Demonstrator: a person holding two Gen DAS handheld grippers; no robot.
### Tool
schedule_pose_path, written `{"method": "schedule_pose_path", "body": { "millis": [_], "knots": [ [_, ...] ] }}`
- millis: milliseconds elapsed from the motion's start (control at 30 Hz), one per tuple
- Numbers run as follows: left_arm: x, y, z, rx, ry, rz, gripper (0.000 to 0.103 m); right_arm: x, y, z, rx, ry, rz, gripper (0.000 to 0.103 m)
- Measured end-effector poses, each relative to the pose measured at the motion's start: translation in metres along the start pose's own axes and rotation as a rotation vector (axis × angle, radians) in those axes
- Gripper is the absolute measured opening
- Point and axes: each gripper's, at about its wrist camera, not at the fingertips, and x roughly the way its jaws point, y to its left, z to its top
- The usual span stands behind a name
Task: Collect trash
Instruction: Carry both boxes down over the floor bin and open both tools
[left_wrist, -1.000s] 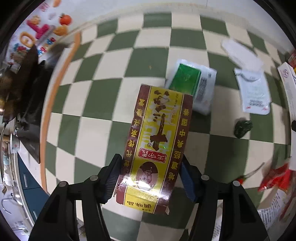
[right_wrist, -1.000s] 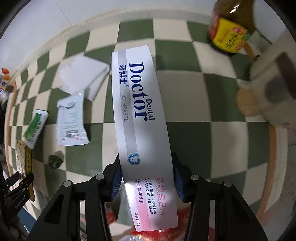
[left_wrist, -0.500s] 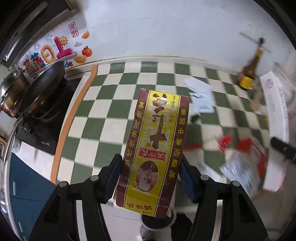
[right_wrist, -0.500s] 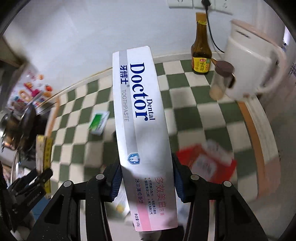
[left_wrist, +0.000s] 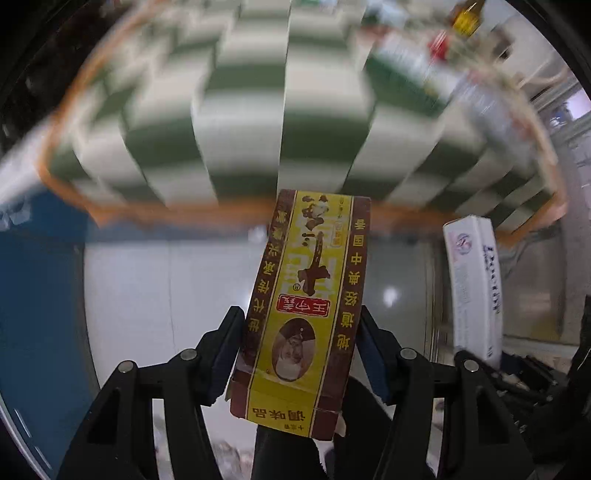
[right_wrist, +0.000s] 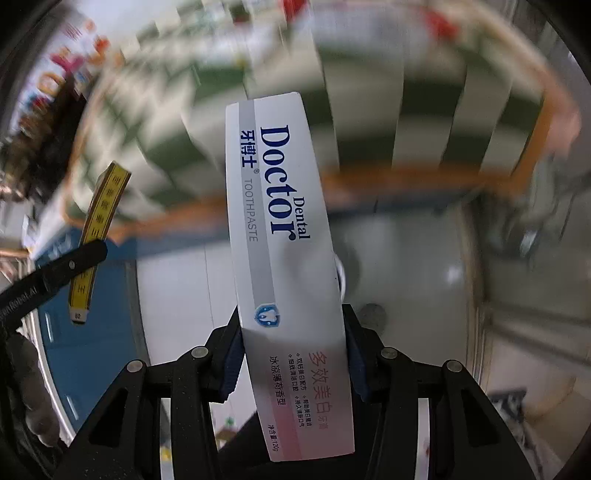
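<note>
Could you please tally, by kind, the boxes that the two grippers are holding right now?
Yellow-and-brown seasoning box, in the left gripper: 1
White toothpaste box, in the right gripper: 1
Total: 2

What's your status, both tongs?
Left tongs shut on seasoning box. Right tongs shut on toothpaste box. Both clear of the table; view blurred, nothing seen blocking.
</note>
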Motion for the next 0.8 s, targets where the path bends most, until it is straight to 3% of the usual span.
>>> {"method": "schedule_pose_path", "body": {
  "millis": [133, 267, 433, 567, 700, 767, 800],
  "knots": [
    [0.119, 0.009, -0.012, -0.033, 0.142, -0.009, 0.057, 0.100, -0.013, -0.030, 0.005, 0.133, -0.016, 0.050],
    [0.241, 0.019, -0.013, -0.081, 0.269, -0.015, 0.057, 0.228, -0.032, -0.043, 0.015, 0.252, -0.028, 0.050],
    [0.350, 0.027, -0.009, -0.103, 0.350, -0.016, 0.054, 0.360, -0.050, -0.040, 0.050, 0.370, -0.040, 0.050],
    [0.403, 0.026, -0.014, -0.108, 0.401, -0.030, 0.054, 0.428, -0.052, -0.038, 0.048, 0.433, -0.043, 0.050],
    [0.419, 0.029, -0.020, -0.105, 0.414, -0.027, 0.055, 0.472, -0.045, -0.039, 0.038, 0.485, -0.031, 0.051],
    [0.411, 0.031, -0.023, -0.097, 0.384, 0.005, 0.061, 0.480, -0.040, -0.039, 0.028, 0.486, -0.043, 0.062],
    [0.409, 0.035, -0.022, -0.093, 0.375, 0.020, 0.065, 0.481, -0.042, -0.036, 0.029, 0.483, -0.051, 0.080]
  ]
}}
